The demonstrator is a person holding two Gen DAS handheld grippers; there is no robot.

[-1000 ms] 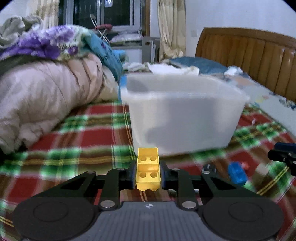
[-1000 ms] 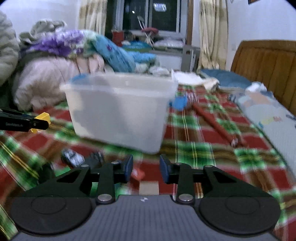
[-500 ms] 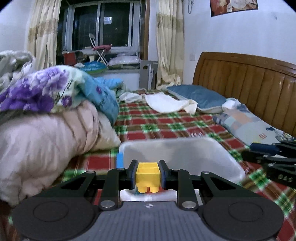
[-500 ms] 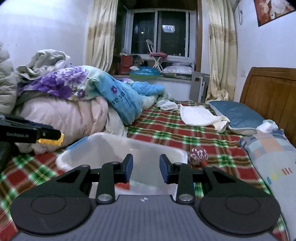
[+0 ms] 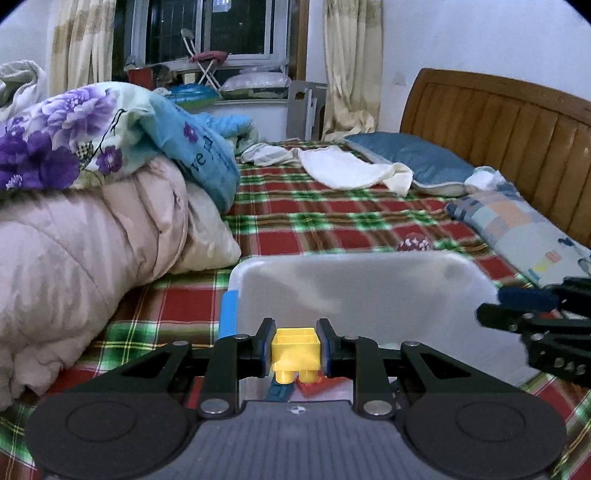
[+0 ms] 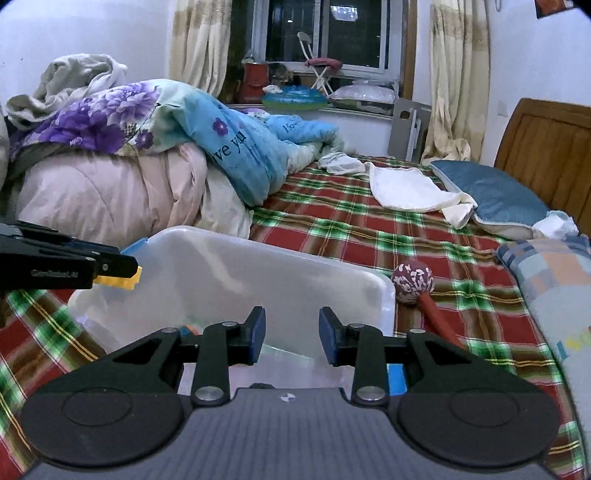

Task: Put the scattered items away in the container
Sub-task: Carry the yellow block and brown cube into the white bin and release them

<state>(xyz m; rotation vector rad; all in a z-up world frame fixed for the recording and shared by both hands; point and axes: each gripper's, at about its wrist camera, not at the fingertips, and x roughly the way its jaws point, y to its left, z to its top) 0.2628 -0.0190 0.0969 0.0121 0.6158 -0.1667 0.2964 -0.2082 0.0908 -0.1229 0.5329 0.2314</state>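
Both wrist views, bed scene. L tool (image 5: pixel 295 345): pads closed on a yellow toy brick (image 5: pixel 295 349), studs pointing down, held above the near end of the translucent plastic container (image 5: pixel 369 288). Same tool seen from the side in the R view (image 6: pixel 122 271), at frame left, brick (image 6: pixel 118 281) showing at its tip over the container's left rim (image 6: pixel 207 236).

R tool (image 6: pixel 291 332): jaws opening, nothing between the pads; it hangs over the container's near-right part, and appears at the right edge of the L view (image 5: pixel 517 314).

Container sits on the red-green plaid bedsheet (image 5: pixel 332 206). Inside, below the L tool: a red piece (image 5: pixel 317 386) and a blue strip (image 5: pixel 279 391), both partly hidden; exact items cannot be told. Blue clip (image 5: pixel 228 312) on the container's left outer wall.

Outside the container, just beside its far-right corner: maroon patterned ball on a red stick (image 6: pixel 412 282), lying on the sheet.

Surroundings: pink quilt (image 5: pixel 85 258) to the left w/ floral blanket (image 5: pixel 55 147) on top; white cloth (image 5: pixel 347 170) and blue pillow (image 5: pixel 413 162) further up the bed; patchwork pillow (image 5: pixel 517 229) at right; wooden headboard (image 5: pixel 498 122); window w/ curtains (image 6: pixel 325 33) behind.
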